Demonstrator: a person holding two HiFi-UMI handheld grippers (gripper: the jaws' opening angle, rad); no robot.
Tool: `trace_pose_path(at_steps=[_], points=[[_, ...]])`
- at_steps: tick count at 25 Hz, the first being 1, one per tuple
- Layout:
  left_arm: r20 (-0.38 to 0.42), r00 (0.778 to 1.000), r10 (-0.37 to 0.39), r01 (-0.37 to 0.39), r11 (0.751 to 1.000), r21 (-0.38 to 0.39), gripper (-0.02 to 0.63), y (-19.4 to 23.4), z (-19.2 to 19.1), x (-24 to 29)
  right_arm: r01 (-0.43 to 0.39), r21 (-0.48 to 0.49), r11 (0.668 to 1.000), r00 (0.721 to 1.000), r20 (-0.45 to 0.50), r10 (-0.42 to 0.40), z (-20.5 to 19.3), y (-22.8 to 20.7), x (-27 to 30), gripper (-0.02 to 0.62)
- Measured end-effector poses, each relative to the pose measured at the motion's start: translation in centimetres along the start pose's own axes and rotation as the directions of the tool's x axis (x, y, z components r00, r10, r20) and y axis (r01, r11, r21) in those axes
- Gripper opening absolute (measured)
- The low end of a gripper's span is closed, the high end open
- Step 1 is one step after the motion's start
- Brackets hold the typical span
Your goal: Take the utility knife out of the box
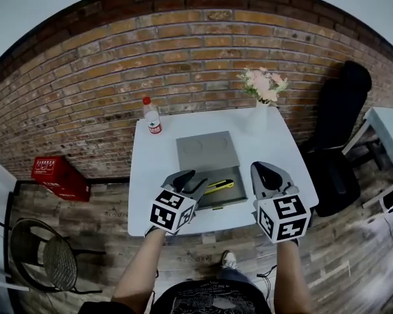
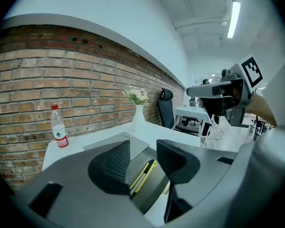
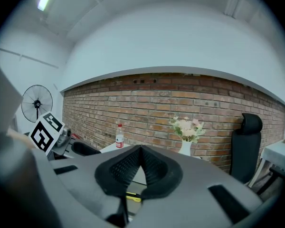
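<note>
Left gripper [image 1: 193, 180]: jaws spread and empty, hovering at the near-left edge of the box [image 1: 230, 196]. They line up with the utility knife [image 1: 220, 186], likely to close on its handle.
Right gripper [image 1: 267, 172]: jaws shut tip to tip on nothing, just right of the box, perhaps kept free to steady it.
Box: open on the bench [image 1: 157, 169], with the lid [image 1: 207, 150] flat behind the tray.
Utility knife: yellow and black, lying slantwise in the tray, not yet lifted.
Background: water bottle [image 1: 152, 116] and vase of flowers [image 1: 259, 113], well apart.
</note>
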State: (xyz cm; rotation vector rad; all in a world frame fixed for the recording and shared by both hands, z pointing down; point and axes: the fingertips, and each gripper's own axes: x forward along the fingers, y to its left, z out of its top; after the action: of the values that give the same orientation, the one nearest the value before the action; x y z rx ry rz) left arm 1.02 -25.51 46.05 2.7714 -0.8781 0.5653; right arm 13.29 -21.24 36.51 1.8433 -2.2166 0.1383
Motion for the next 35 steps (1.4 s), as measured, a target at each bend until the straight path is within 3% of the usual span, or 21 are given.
trace_pose_path(at_steps=[7, 13, 23, 29, 35], points=[[-0.103, 0.995, -0.007, 0.012, 0.999, 0.04, 0.179, -0.1, -1.8, 4.4, -0.084, -0.014, 0.996, 0.996, 0.001, 0.084, 0.0, -2.2, 3.4, 0.018], [-0.233, 0.97, -0.071, 0.09, 0.993, 0.073, 0.19, -1.0, -4.5, 7.6, -0.139, -0.009, 0.99, 0.99, 0.005, 0.14, -0.2, -3.8, 5.5, 0.018], [-0.467, 0.878, -0.108, 0.181, 0.977, 0.115, 0.211, -1.7, -9.6, 11.0, -0.234, -0.009, 0.972, 0.972, -0.002, 0.234, -0.7, -5.4, 8.7, 0.018], [-0.544, 0.832, -0.108, 0.21, 0.969, 0.13, 0.221, -1.3, -11.4, 12.2, -0.281, -0.004, 0.96, 0.96, -0.014, 0.281, -1.7, -5.6, 10.2, 0.018], [-0.642, 0.762, -0.082, 0.256, 0.949, 0.184, 0.222, -0.5, -13.3, 13.0, -0.298, 0.008, 0.954, 0.954, -0.037, 0.298, -3.3, -6.1, 11.0, 0.018]])
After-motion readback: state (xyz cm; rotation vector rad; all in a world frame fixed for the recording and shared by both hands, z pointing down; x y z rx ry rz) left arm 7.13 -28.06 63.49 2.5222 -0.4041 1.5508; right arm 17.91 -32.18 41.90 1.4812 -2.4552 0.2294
